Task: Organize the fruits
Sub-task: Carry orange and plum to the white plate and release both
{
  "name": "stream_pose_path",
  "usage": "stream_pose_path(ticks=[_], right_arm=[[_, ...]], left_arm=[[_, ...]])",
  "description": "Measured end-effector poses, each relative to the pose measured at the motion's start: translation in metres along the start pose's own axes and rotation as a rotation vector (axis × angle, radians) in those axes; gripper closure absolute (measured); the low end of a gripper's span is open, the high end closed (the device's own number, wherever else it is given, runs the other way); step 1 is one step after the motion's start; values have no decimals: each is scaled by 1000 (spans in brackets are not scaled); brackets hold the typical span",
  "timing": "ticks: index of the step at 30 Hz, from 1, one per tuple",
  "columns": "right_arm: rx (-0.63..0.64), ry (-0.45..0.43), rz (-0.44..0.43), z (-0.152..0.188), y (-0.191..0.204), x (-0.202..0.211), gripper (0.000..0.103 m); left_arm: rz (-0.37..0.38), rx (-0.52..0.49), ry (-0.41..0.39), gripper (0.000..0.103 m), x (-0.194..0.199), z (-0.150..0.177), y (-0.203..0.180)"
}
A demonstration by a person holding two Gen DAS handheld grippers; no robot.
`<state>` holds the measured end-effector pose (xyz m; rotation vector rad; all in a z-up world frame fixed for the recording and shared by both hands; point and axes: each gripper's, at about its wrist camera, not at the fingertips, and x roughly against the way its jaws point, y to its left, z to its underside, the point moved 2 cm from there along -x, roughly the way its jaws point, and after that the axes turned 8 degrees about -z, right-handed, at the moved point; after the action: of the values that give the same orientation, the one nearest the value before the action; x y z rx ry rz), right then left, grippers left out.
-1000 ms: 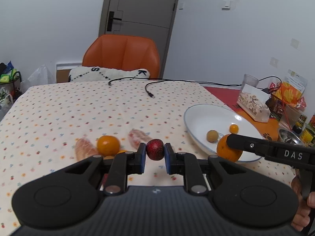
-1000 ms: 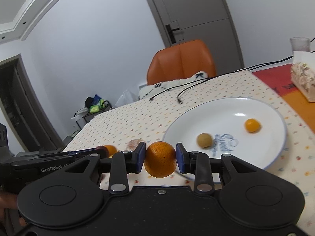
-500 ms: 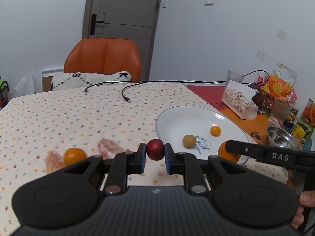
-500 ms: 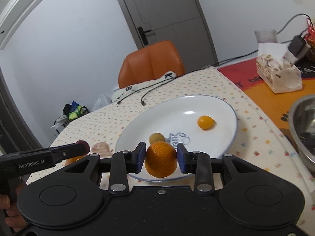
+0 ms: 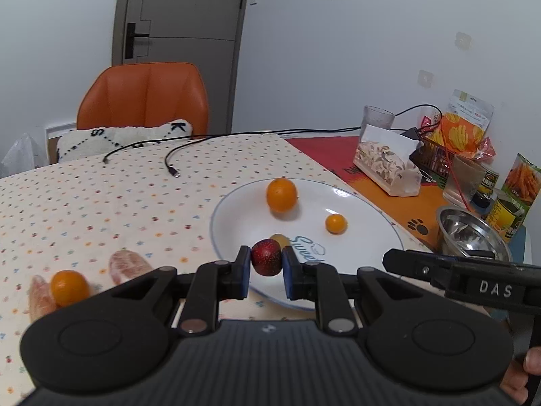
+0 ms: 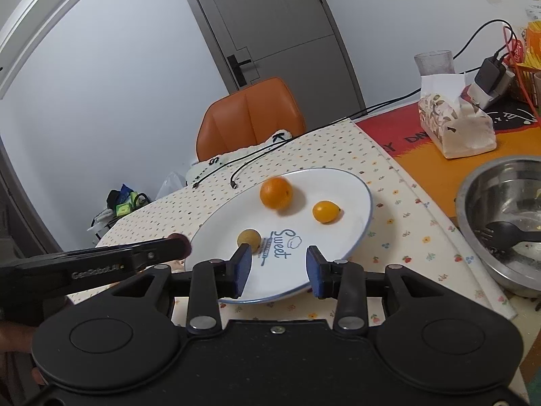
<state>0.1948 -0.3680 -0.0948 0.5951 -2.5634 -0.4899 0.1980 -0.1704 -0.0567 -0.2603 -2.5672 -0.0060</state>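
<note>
My left gripper is shut on a dark red fruit, held over the near left rim of the white plate. On the plate lie a large orange, a small orange fruit and a brownish round fruit, partly hidden behind the red one. Another orange sits on the dotted tablecloth at the left. In the right wrist view my right gripper stands open and empty over the plate's near edge, with the large orange, small orange fruit and brownish fruit beyond it.
A steel bowl with a black fork stands right of the plate. A tissue pack, a glass, snack bags and cans crowd the far right. Black cables cross the cloth. An orange chair with a cushion stands behind the table.
The right gripper opened and let go of the large orange, which now lies at the back of the plate. The left gripper carried the red fruit rightward over the plate's rim.
</note>
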Motion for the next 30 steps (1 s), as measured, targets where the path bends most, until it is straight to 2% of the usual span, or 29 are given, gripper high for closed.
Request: stream_pose_path(ticks=[3, 11, 25, 30], right_arm=[[-7, -3, 2, 1, -3, 2, 63], [-24, -2, 2, 2, -8, 1, 59], [-23, 8, -11, 5, 0, -4, 52], [-2, 5, -33, 4, 13, -5, 51]], left_arm=[[6, -3, 9, 84, -6, -2, -8], [-7, -26, 21, 64, -8, 0, -12], [-116, 11, 9, 31, 8, 4, 26], [-157, 29, 5, 28, 19, 10, 45]])
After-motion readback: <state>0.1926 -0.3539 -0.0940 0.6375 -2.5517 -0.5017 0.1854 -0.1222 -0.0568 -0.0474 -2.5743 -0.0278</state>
